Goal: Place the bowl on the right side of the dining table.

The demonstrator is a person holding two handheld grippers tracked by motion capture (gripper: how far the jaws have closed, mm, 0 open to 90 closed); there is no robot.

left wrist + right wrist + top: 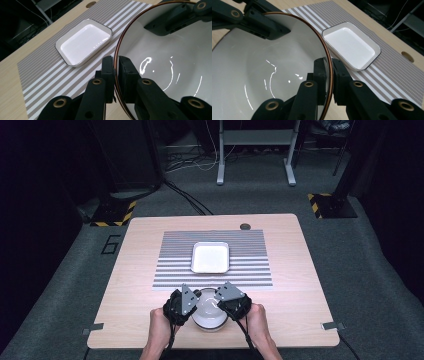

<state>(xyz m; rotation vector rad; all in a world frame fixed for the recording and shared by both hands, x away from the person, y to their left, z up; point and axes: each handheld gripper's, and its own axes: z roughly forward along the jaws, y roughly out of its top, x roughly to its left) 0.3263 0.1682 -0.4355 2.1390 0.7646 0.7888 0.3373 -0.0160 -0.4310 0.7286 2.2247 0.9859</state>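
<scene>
Currently both claws are pinching opposite sides of the white bowl (210,309) at lower centre of the high view: the left claw (115,68) is clamping the copper-edged rim, and the right claw (329,71) is doing likewise. Each grip is covering only a thin strip of glazed rim. Uneven lifting is likely to tilt the bowl or let it slip onto the table (300,285). The white tray (210,257) is lying on the striped mat (250,270) above, a collision risk.

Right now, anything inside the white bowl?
The bowl looks empty: both gripper views show bare glossy white interior with light reflections. The left tool and right tool each clamp the rim, one jaw inside, hiding small patches of wall. The table under it is covered.
</scene>
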